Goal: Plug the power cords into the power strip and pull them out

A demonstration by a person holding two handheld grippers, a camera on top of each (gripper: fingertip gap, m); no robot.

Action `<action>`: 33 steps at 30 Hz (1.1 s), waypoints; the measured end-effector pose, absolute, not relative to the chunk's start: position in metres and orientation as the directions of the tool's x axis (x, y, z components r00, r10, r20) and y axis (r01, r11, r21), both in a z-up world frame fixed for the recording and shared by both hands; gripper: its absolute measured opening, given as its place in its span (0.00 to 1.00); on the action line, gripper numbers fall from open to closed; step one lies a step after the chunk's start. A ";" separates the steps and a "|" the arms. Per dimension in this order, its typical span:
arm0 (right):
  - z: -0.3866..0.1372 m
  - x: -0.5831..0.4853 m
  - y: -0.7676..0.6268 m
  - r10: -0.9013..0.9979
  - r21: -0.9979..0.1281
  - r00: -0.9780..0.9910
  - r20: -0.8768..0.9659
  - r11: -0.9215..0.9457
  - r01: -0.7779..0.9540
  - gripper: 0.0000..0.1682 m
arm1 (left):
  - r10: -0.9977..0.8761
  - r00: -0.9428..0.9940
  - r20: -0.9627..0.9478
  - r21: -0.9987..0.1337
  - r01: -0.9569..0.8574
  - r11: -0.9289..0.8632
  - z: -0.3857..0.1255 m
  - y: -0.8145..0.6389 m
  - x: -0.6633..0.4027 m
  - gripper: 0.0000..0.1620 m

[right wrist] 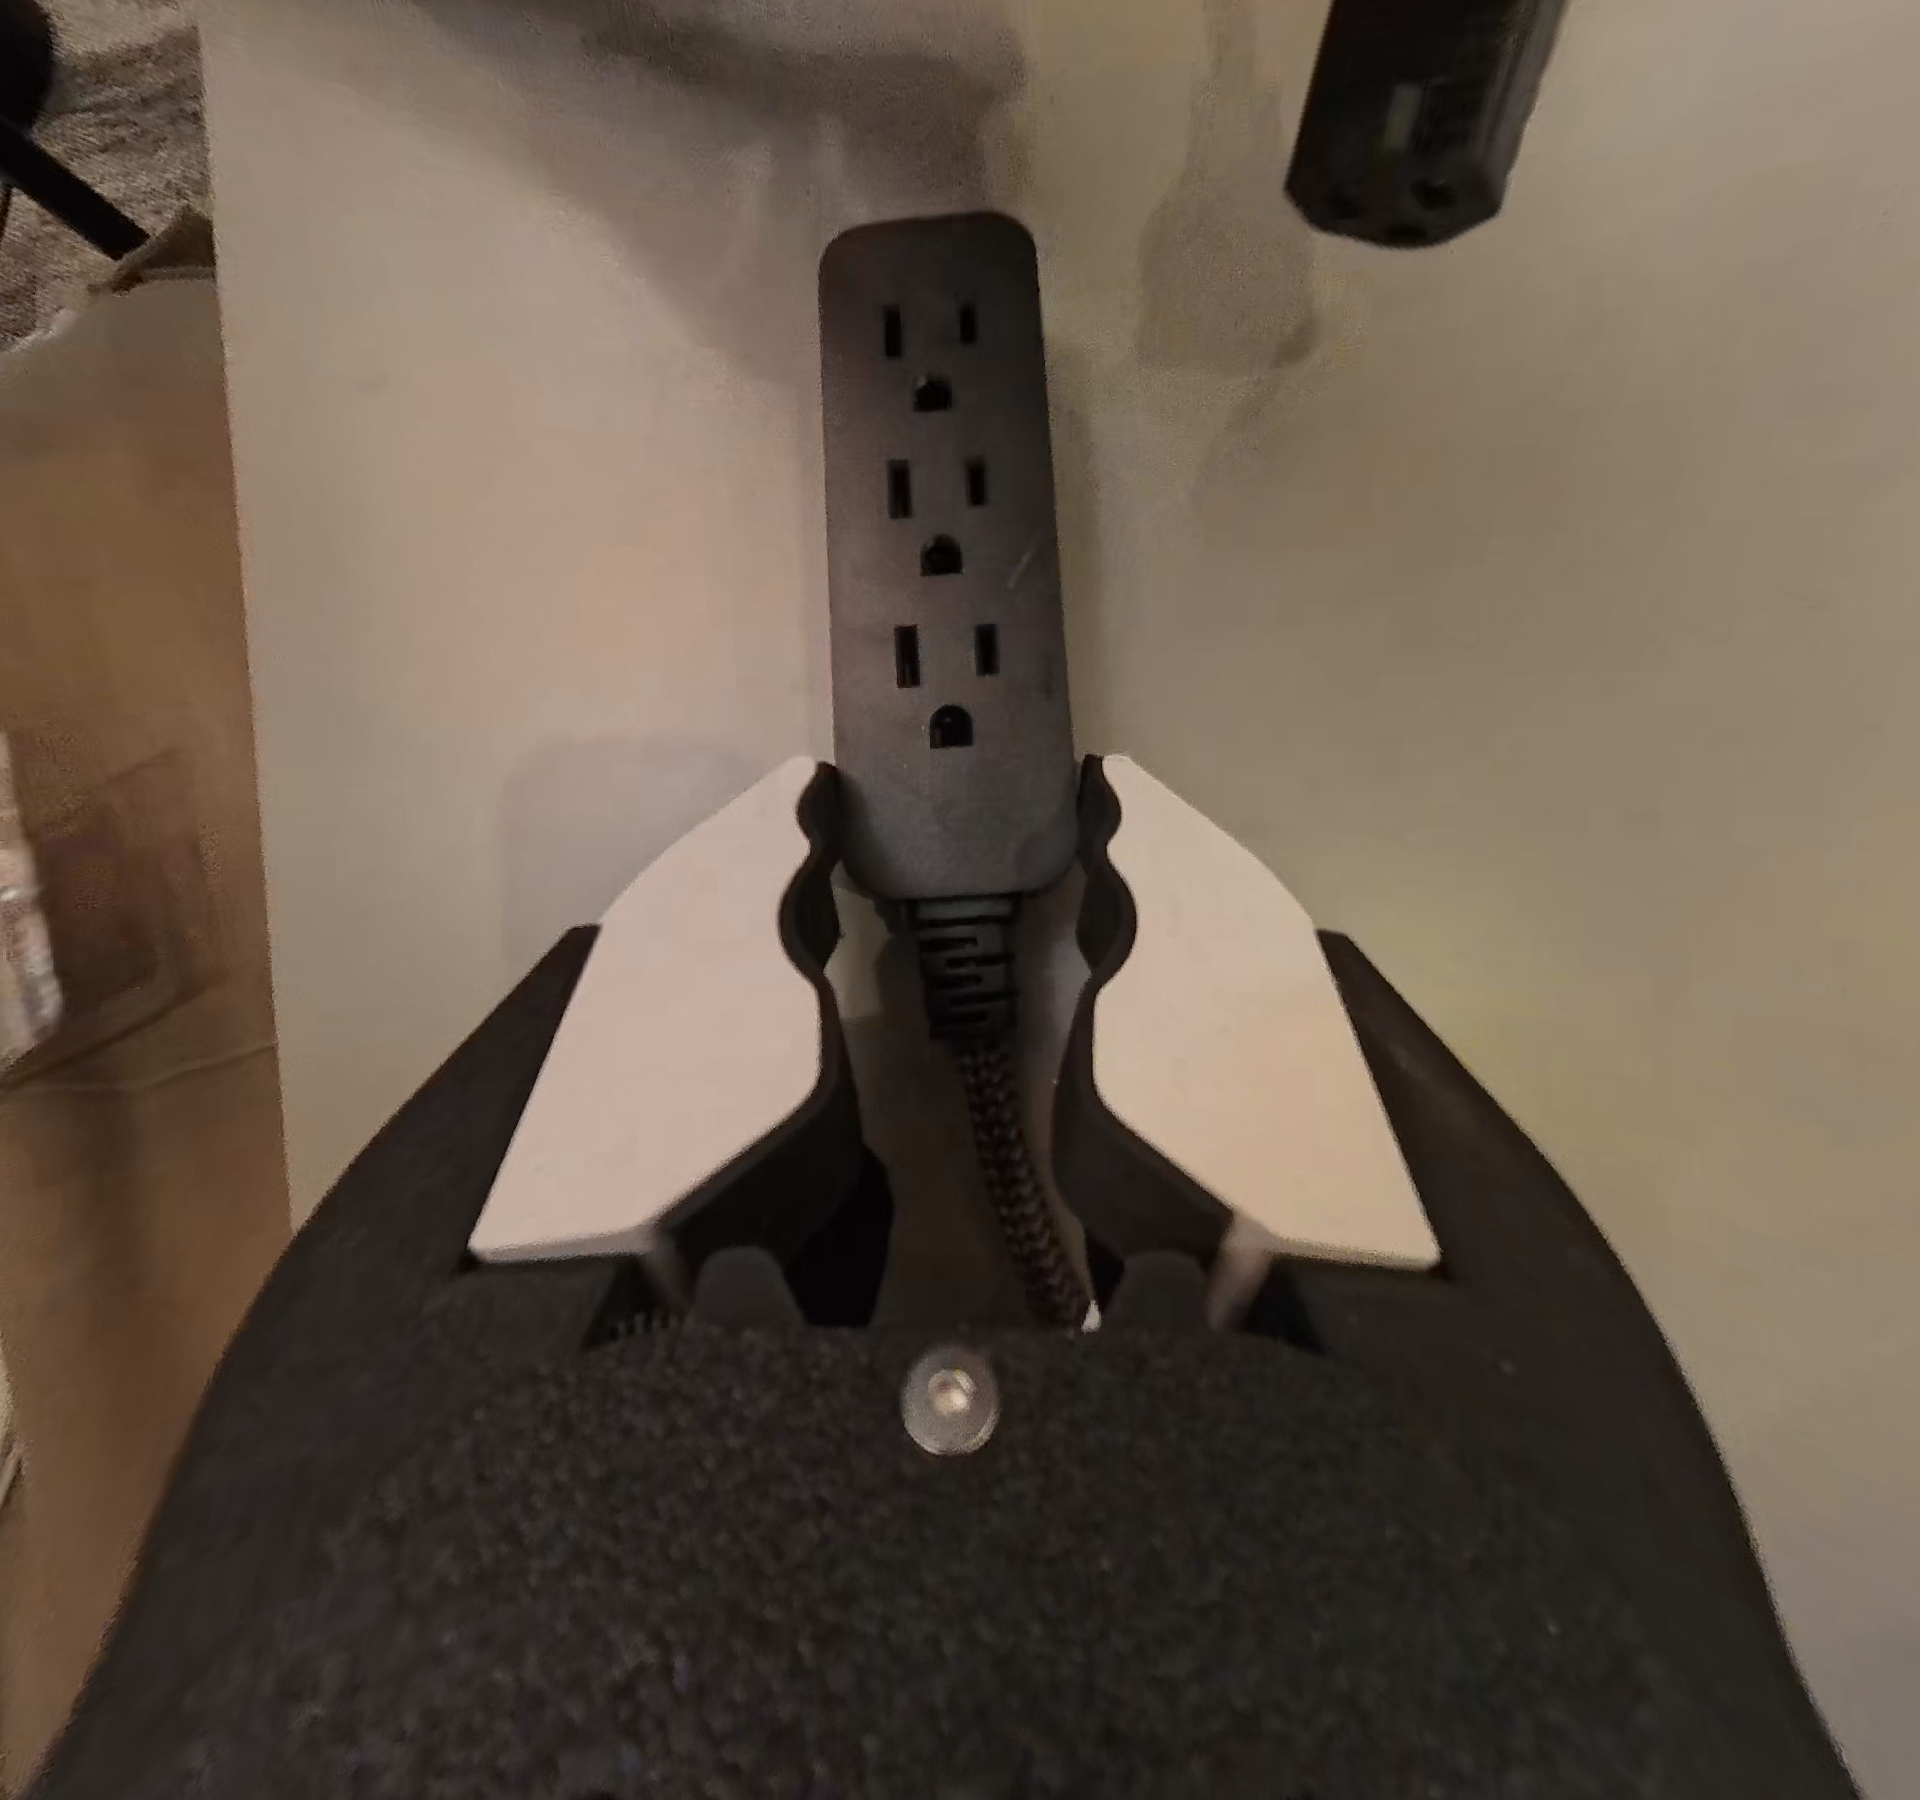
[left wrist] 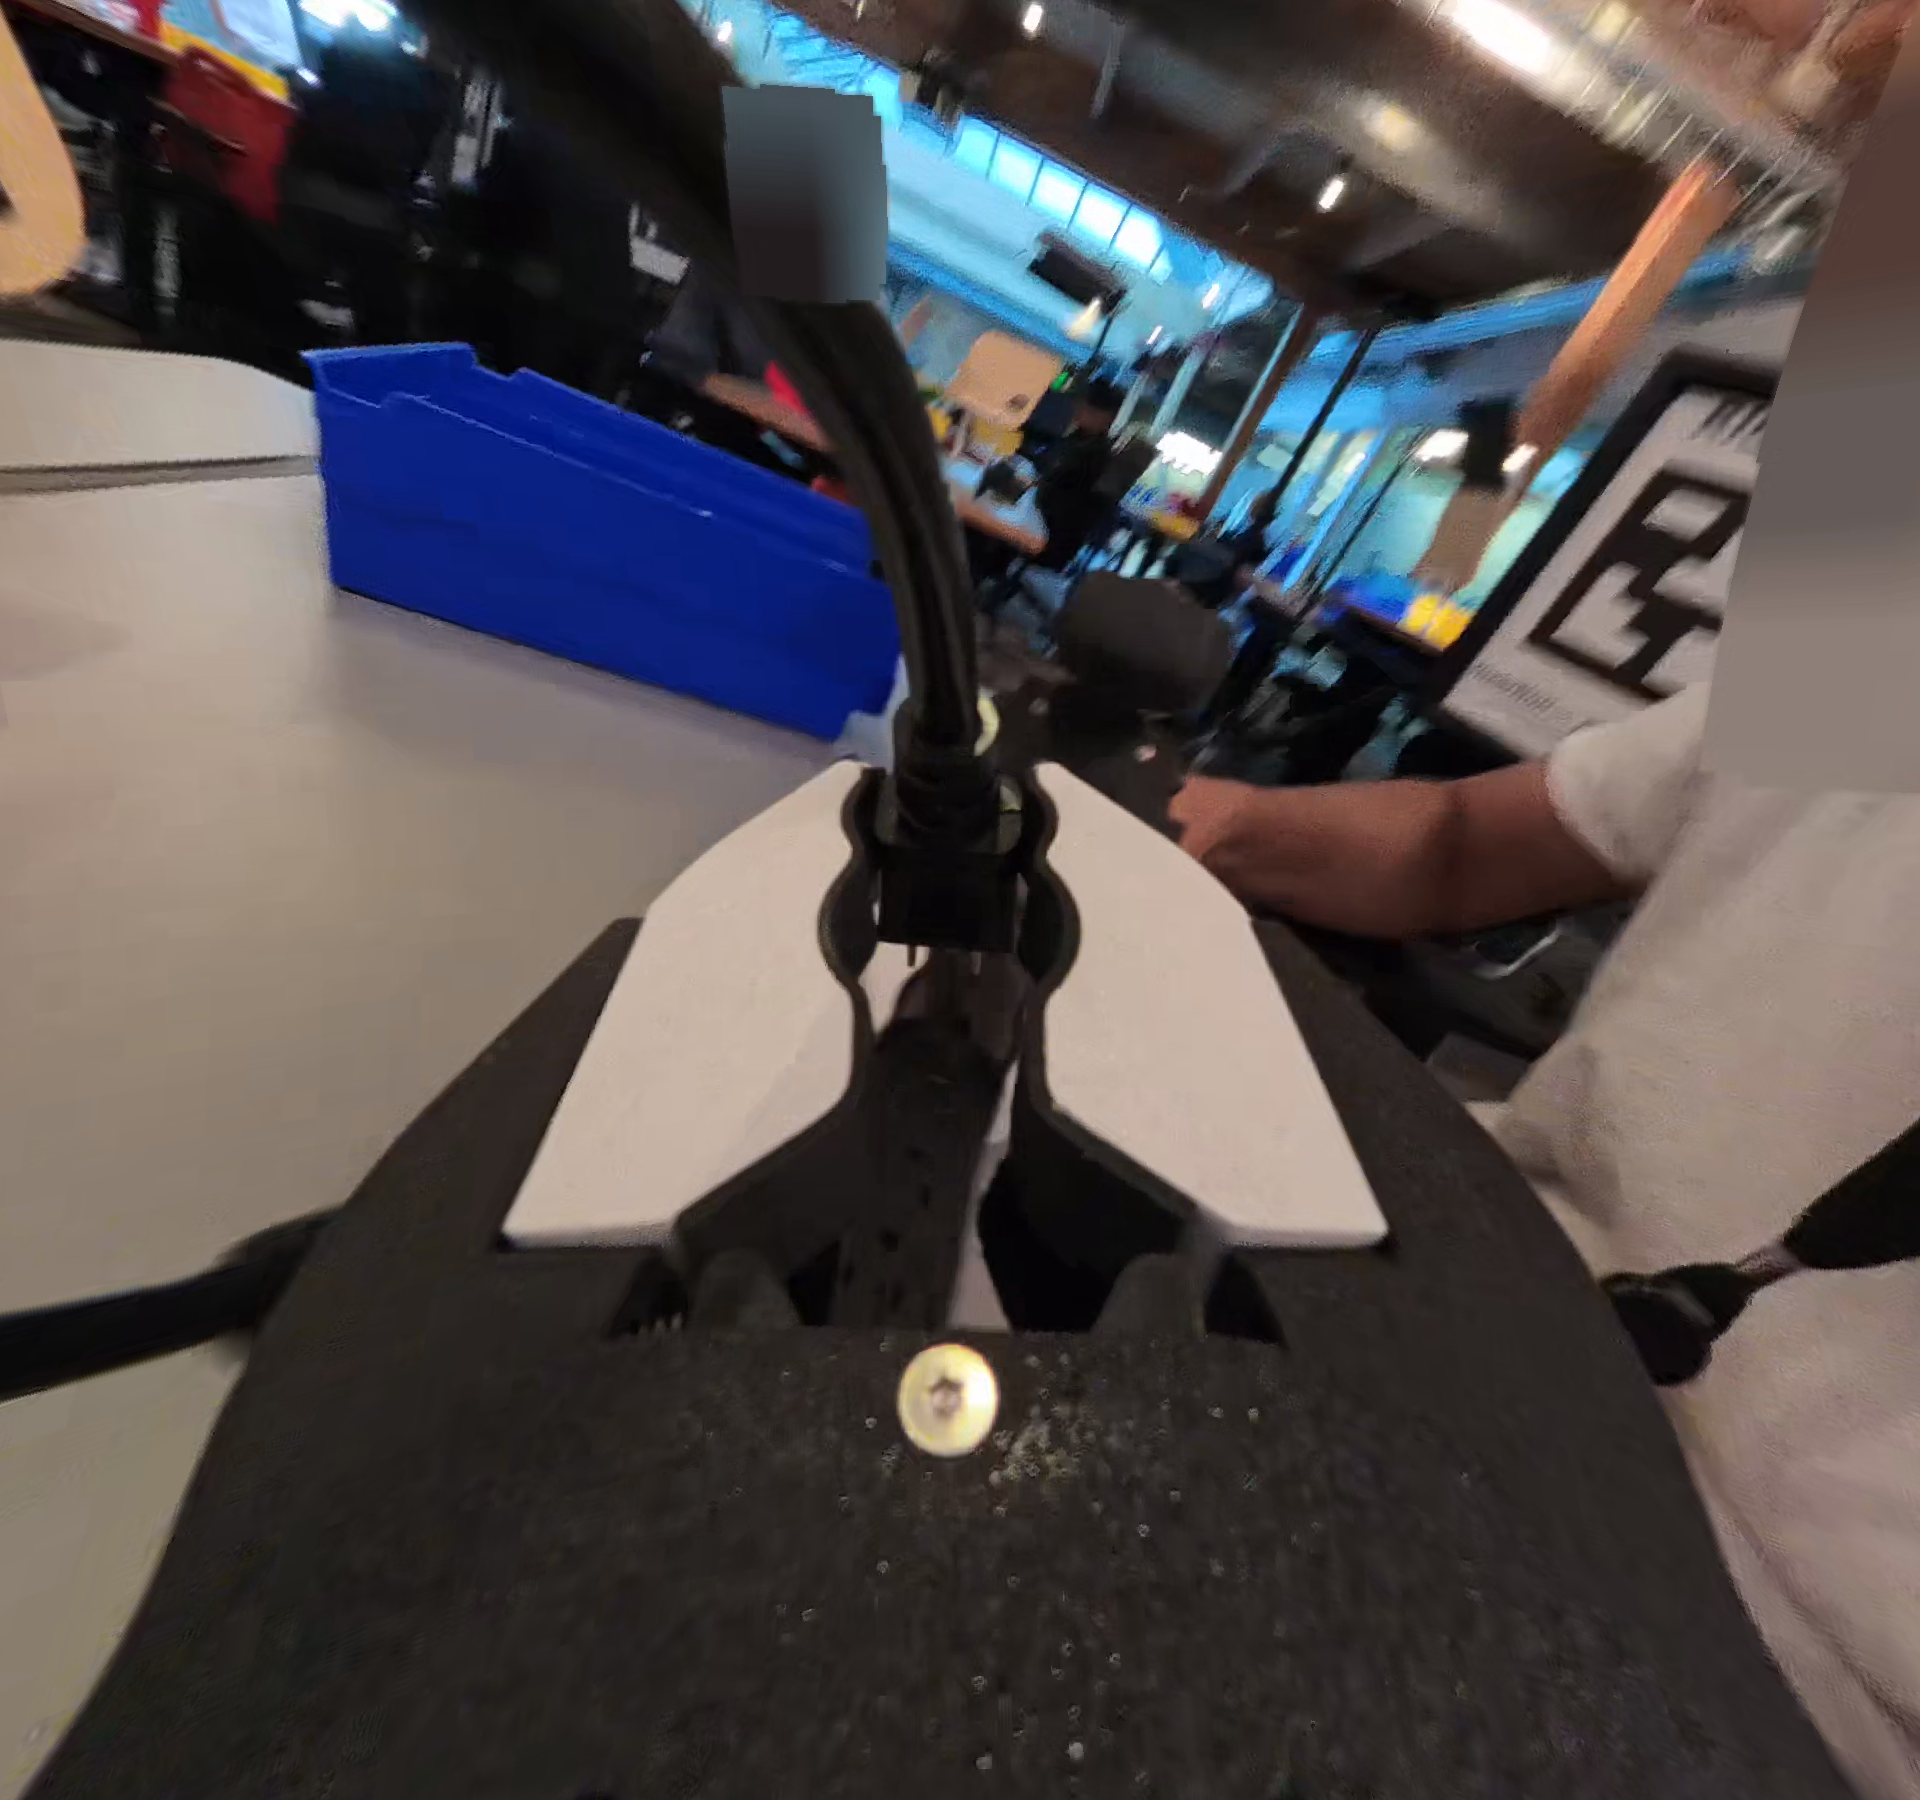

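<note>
Left hand-held gripper [left wrist: 948, 877]: we are clamping it on the black plug [left wrist: 943, 903] of a power cord [left wrist: 914, 545], raised above the table [left wrist: 208, 815]; the cord is arching up and away from the fingertips.

Right hand-held gripper [right wrist: 956, 815]: we are gripping the near end of the black power strip [right wrist: 935, 524], which is lying flat on the pale table [right wrist: 1455, 607].

Power strip sockets: we are seeing all three unoccupied.

Braided cable [right wrist: 1013, 1127]: running back between the right fingers.

Second connector [right wrist: 1423, 77]: we are seeing a black cord end hanging above the table, to the strip's upper right.

Blue bin [left wrist: 603, 535]: sitting on the table beyond the left hand-held gripper.
</note>
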State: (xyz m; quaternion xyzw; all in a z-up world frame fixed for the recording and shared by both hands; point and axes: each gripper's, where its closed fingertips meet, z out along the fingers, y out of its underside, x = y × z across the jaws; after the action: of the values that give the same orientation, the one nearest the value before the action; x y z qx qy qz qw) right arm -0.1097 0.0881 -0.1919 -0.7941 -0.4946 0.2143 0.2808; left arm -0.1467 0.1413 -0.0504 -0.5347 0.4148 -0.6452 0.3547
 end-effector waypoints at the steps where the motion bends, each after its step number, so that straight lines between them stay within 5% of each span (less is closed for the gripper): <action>1: -0.192 -0.110 0.091 0.900 -0.660 0.431 -0.065 -0.363 0.658 0.26 | -0.886 -0.186 0.425 -0.900 0.020 -0.435 -0.053 0.141 -0.151 0.15; 11: -0.187 -0.115 0.093 0.904 -0.684 0.420 -0.078 -0.355 0.637 0.27 | -0.943 -0.056 0.329 -0.926 -0.216 -0.310 -0.082 0.134 -0.135 0.15; 19: -0.142 -0.105 0.087 0.835 -0.843 0.520 -0.179 -0.403 0.356 0.29 | -0.931 0.011 0.364 -0.905 -0.230 -0.357 -0.069 0.131 -0.135 0.15; 33: -0.088 -0.090 0.081 0.806 -0.905 0.495 -0.324 -0.417 0.086 0.25 | -0.985 0.039 0.167 -0.897 -0.409 -0.168 -0.017 0.096 -0.127 0.15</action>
State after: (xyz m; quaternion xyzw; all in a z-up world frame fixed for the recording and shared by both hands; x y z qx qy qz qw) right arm -0.0902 0.0814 -0.0877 -0.7395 -0.3016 0.4020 0.4479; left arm -0.1275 0.0963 -0.0172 -0.6358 0.5483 -0.4239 0.3397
